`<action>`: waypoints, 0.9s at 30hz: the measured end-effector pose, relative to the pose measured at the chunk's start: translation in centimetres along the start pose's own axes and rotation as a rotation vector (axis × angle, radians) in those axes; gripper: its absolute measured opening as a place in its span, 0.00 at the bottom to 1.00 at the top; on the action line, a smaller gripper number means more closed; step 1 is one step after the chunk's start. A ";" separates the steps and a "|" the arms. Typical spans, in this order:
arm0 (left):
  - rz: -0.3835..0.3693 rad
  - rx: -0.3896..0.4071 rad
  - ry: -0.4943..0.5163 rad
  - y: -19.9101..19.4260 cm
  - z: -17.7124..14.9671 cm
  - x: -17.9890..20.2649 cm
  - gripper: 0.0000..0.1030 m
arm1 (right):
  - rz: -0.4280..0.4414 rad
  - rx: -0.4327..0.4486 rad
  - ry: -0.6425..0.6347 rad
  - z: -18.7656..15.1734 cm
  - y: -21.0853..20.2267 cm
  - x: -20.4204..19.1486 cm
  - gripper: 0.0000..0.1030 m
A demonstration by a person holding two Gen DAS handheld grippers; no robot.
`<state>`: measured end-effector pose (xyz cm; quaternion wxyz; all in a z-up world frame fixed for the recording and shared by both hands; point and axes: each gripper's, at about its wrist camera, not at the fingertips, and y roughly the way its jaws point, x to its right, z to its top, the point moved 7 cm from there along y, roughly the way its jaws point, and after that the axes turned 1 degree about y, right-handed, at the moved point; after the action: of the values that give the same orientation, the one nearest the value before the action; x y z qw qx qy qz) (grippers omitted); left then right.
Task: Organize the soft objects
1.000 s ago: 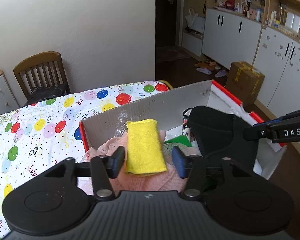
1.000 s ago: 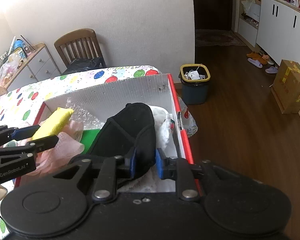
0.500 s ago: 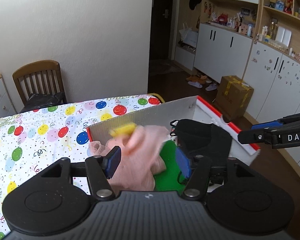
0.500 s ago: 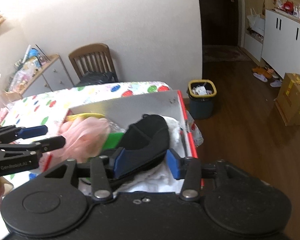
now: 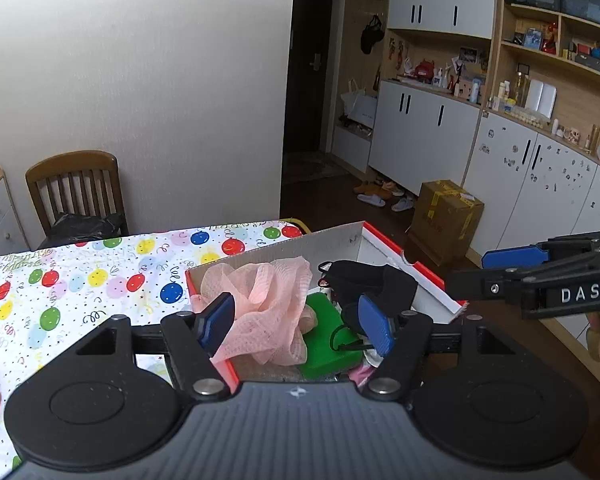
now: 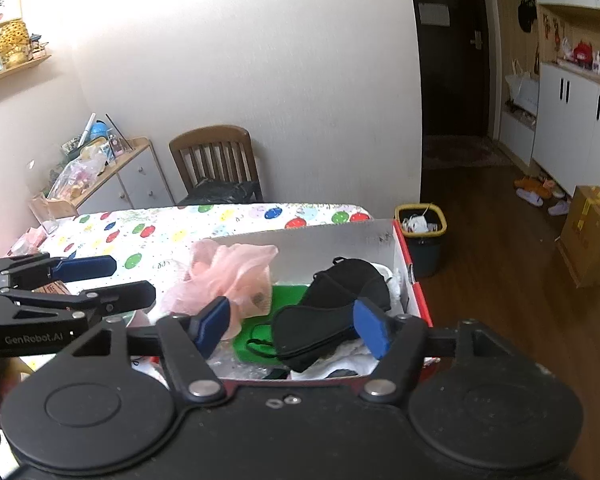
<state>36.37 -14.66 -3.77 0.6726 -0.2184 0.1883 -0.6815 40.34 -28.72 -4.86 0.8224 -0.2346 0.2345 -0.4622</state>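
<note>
A red-rimmed cardboard box point(image 5: 284, 248) point(image 6: 332, 240) stands on the balloon-print table. In it lie a pink mesh puff point(image 5: 268, 304) point(image 6: 228, 272), a green pad point(image 5: 324, 340) point(image 6: 260, 340), a black sleep mask point(image 5: 368, 280) point(image 6: 332, 320) and white cloth point(image 6: 340, 364). My left gripper point(image 5: 296, 324) is open and empty, raised above the box's near left side. My right gripper point(image 6: 290, 326) is open and empty, raised above the box's near edge. Each gripper shows in the other's view, the right point(image 5: 540, 276) and the left point(image 6: 80, 284).
The balloon-print tablecloth point(image 5: 80, 288) stretches to the left. A wooden chair point(image 5: 76, 196) stands behind the table by the wall. A yellow-rimmed bin point(image 6: 420, 232) sits on the floor past the box. A cardboard carton point(image 5: 444, 216) stands by white cabinets.
Both grippers have risen and drawn back from the box. The right gripper let go of the black mask, which now lies in the box. The yellow sponge is out of sight under the pink puff.
</note>
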 end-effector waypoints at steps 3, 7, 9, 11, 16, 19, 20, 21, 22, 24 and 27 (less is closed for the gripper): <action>-0.012 0.008 -0.008 -1.1 -0.4 0.0 0.75 | 0.005 0.036 -0.006 -0.4 -1.1 -1.1 0.81; -0.021 0.023 -0.009 -2.5 -0.9 0.0 0.80 | 0.009 0.083 -0.009 -1.0 -2.7 -2.3 0.89; -0.030 0.030 -0.007 -3.0 -1.1 0.1 0.82 | 0.017 0.095 -0.003 -1.2 -3.3 -2.8 0.96; -0.049 0.031 -0.009 -3.6 -1.3 0.1 0.82 | 0.034 0.107 0.005 -1.4 -3.8 -3.3 0.99; -0.055 0.028 -0.030 -4.6 -1.9 -0.1 0.93 | 0.014 0.143 0.019 -1.8 -4.7 -3.8 1.00; -0.048 0.031 -0.030 -5.1 -2.0 -0.2 0.95 | -0.005 0.148 0.041 -2.3 -5.1 -4.1 1.00; -0.046 0.032 -0.033 -5.3 -2.0 -0.3 0.95 | -0.012 0.149 0.047 -2.5 -5.2 -4.1 1.00; -0.047 0.034 -0.038 -5.5 -2.1 -0.4 0.95 | -0.018 0.150 0.053 -2.7 -5.3 -4.2 1.00; -0.045 0.035 -0.045 -5.7 -2.2 -0.4 0.95 | -0.028 0.152 0.057 -2.8 -5.4 -4.3 1.00; -0.046 0.038 -0.056 -6.1 -2.3 -0.5 0.95 | -0.043 0.155 0.062 -3.3 -5.6 -4.5 1.00; -0.040 0.051 -0.056 -6.7 -2.3 -0.5 0.95 | -0.060 0.156 0.071 -3.9 -5.7 -5.0 1.00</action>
<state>29.48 -14.06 -2.00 0.6691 -0.2241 0.1476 -0.6931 31.95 -27.72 -3.66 0.8152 -0.1599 0.2197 -0.5115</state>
